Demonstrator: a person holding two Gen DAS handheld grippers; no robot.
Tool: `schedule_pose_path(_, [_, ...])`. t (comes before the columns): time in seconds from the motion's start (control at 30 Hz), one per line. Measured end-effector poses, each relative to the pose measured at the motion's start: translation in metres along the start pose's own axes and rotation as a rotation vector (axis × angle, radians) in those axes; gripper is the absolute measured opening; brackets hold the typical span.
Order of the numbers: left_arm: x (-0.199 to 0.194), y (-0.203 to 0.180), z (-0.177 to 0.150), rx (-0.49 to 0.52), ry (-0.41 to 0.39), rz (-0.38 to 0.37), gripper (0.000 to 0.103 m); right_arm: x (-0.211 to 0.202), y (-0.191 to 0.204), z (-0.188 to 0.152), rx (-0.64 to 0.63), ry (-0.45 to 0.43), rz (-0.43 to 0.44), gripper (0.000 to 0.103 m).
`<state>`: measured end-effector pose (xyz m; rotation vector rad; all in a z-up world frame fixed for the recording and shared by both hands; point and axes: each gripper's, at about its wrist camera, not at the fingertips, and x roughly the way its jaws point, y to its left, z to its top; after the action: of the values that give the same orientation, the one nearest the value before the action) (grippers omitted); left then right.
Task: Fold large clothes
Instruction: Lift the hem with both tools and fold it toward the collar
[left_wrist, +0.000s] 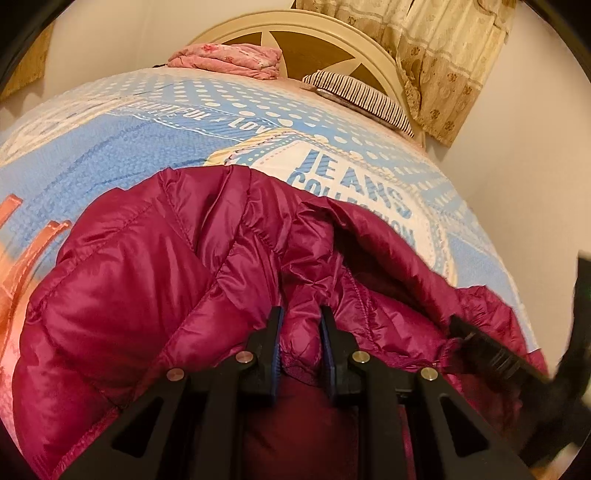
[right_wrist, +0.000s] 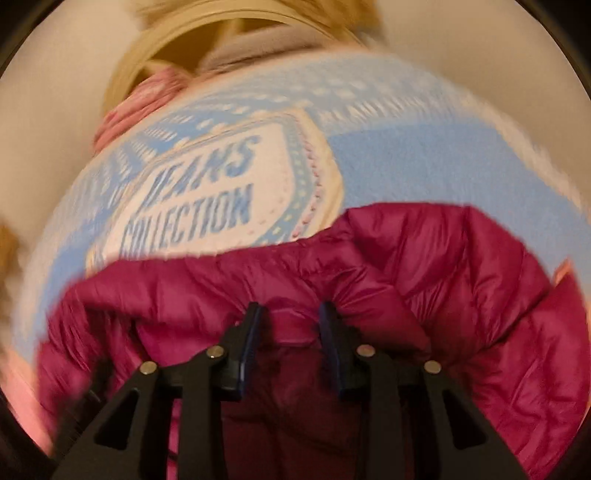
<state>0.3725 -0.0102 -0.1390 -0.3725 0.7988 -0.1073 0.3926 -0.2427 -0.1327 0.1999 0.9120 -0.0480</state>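
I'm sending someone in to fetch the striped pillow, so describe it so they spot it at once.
Start at the cream headboard at the far end of the bed. On the blue dotted bedspread just below it, near the patterned curtain, lies the striped pillow. Its thin dark and white stripes set it apart from the folded pink floral bedding beside it.

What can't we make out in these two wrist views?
- Jacket hem: left view, cut off by the bottom edge and hidden behind the left gripper.
- Right gripper grip on the jacket: right view, motion blur.
- Bedhead: right view, blurred.
- Right gripper: left view, blurred, cut by the edge.
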Motion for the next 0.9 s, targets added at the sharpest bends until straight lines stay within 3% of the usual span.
schedule_pose_path(0.07, [-0.005, -0.002, 0.002, 0.011, 0.007, 0.003, 0.021, -0.002, 0.007, -0.011, -0.095, -0.048, -0.041, 0.034])
schedule_pose_path(0.13, [-0.02, -0.007, 0.008, 0.032, -0.002, 0.013, 0.021, -0.002, 0.005, -0.011, -0.095, -0.047, -0.037, 0.034])
schedule_pose_path(0.27, [-0.062, -0.032, 0.034, 0.14, -0.166, 0.069, 0.022, -0.003, 0.0, -0.011, -0.081, -0.059, -0.008, 0.034])
schedule_pose_path(0.33, [-0.063, -0.051, 0.054, 0.197, -0.181, 0.07, 0.03, -0.003, 0.001, -0.012, -0.081, -0.063, -0.006, 0.034])
schedule_pose_path(0.43, [-0.037, -0.076, 0.082, 0.25, -0.134, 0.044, 0.043, -0.001, 0.004, -0.012, -0.079, -0.068, 0.003, 0.035])
schedule_pose_path(0.53, [0.011, -0.084, 0.091, 0.275, -0.02, 0.147, 0.043, -0.002, 0.003, -0.013, -0.073, -0.073, 0.016, 0.035])
schedule_pose_path(0.67, [0.057, -0.055, 0.063, 0.229, 0.133, 0.252, 0.043, -0.003, 0.001, -0.015, -0.072, -0.078, 0.023, 0.035])
schedule_pose_path(0.8, [0.052, -0.034, 0.037, 0.217, 0.065, 0.204, 0.047, -0.004, -0.004, -0.015, -0.051, -0.081, 0.057, 0.035])
schedule_pose_path(0.9, [0.056, -0.033, 0.038, 0.202, 0.062, 0.188, 0.047, -0.004, -0.003, -0.014, -0.05, -0.082, 0.058, 0.035])
